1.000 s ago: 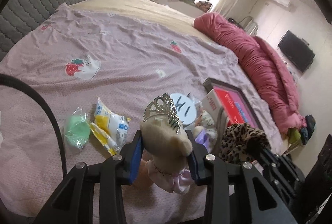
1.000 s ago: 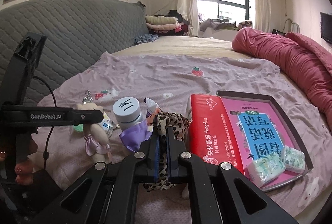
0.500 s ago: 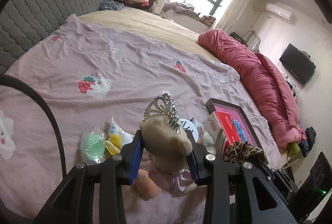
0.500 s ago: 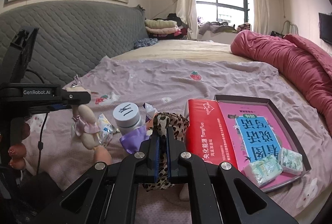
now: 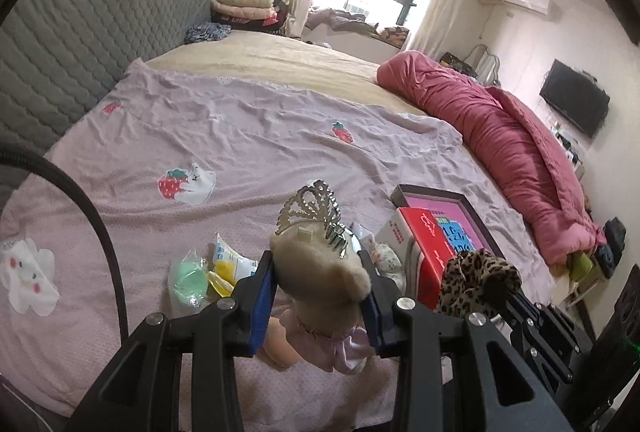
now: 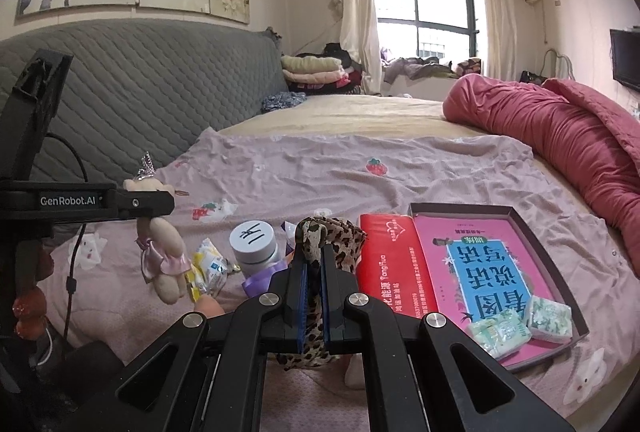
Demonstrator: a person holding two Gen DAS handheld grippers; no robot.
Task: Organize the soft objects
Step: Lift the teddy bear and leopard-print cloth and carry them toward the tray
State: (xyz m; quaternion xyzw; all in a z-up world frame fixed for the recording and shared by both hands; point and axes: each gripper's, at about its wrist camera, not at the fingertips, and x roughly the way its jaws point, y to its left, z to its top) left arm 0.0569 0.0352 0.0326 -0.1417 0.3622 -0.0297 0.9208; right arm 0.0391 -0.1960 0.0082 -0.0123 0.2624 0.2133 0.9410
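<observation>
Two handheld grippers hold soft things above a lilac bedspread (image 5: 248,136).
The left gripper (image 5: 320,288) is clamped on a crowned plush bear (image 5: 320,268), lifted clear; the right gripper (image 6: 313,280) is pinched tight on a leopard-print cloth (image 6: 332,236).

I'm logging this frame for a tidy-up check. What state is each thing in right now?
left gripper: shut on the teddy bear
teddy bear: held by its head, hanging clear of the bed, crown on
right gripper: shut on the leopard scrunchie
leopard scrunchie: pinched, lifted
white jar: upright, lid on
shallow box: open, book and two tissue packs inside
snack packets: lying on the bed
</observation>
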